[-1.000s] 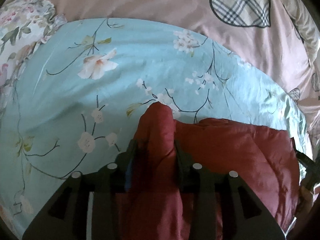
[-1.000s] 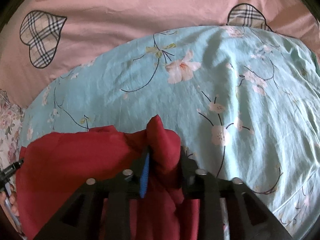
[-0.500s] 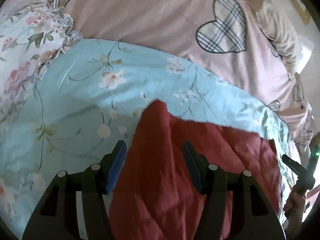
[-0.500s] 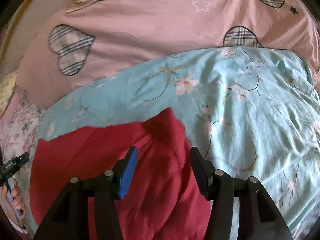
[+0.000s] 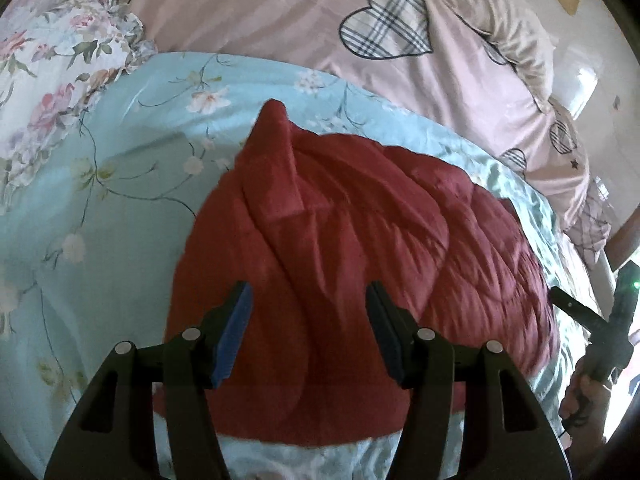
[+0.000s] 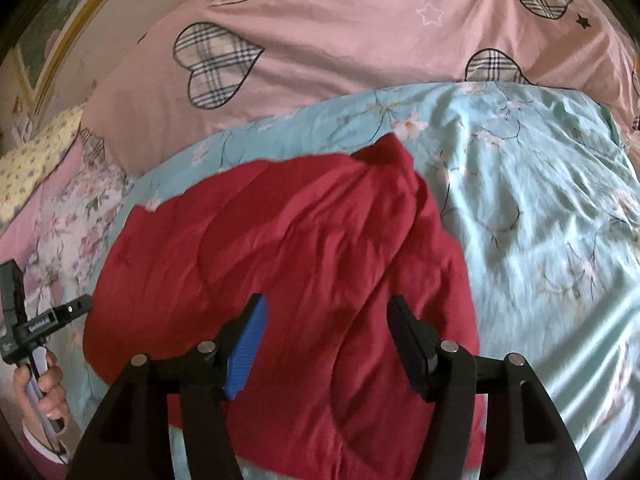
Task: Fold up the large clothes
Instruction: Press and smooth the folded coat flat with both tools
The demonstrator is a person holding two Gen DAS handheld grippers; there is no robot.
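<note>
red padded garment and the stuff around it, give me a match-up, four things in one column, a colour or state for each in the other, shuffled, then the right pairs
Things
1. red padded garment
2. floral quilt
3. pink sheet
4. left gripper

Colour or state
A. open, holding nothing
B. plaid hearts
C. light blue with blossom branches
D. lying on the quilt, released

Pairs: 1-D, 2-C, 3-B, 4-A

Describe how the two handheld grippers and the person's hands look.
Both the left gripper and the right gripper are matte black, with angular triangular-cutout frames and silver round pins. On each, the left finger carries a ribbed blue pad; the other finger looks black. From the right wrist view, the left hand is bare, above a dark reddish cuff, gripping a black handle with white lettering.
</note>
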